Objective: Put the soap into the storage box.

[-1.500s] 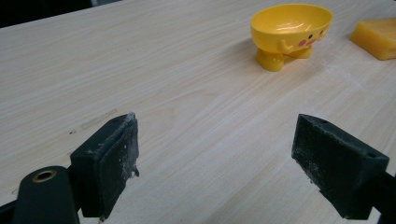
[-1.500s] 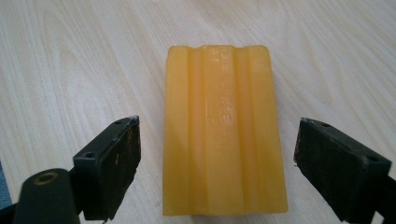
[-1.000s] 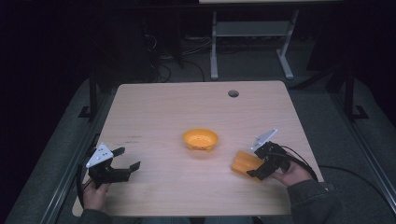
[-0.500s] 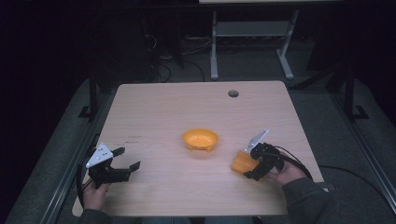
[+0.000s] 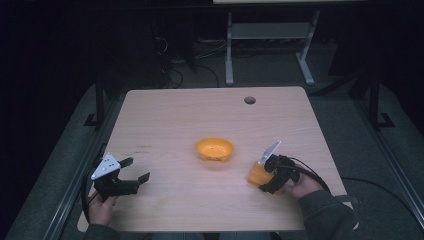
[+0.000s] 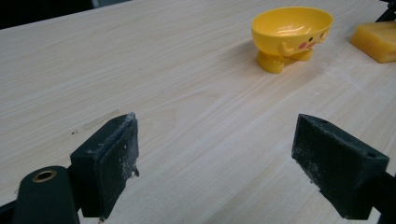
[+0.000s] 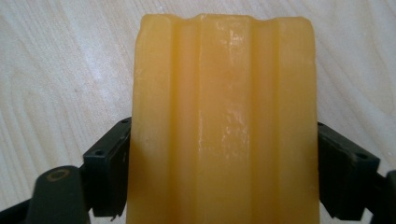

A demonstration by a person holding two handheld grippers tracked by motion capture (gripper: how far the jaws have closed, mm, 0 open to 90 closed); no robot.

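Pale wooden counter (image 5: 165, 115) carries everything, with a small round hole (image 5: 249, 100) near its far edge. Near the middle stands a yellow footed bowl (image 5: 214, 149), upright, with a little face on its side in the left gripper view (image 6: 292, 35). Right of the bowl and nearer the person, well apart from it, is the orange ridged block (image 5: 258, 174). The right hand-held gripper (image 5: 270, 179) pinches this block: in the right gripper view the block (image 7: 224, 121) fills the gap between the two black jaws, each pad pressed against one long side, and its far end reaches out past the jaws over the wood. The left hand-held gripper (image 5: 135, 172) sits at the near left of the counter, jaws spread wide with only bare wood between them (image 6: 215, 163), well apart from both bowl and block (image 6: 377, 39).
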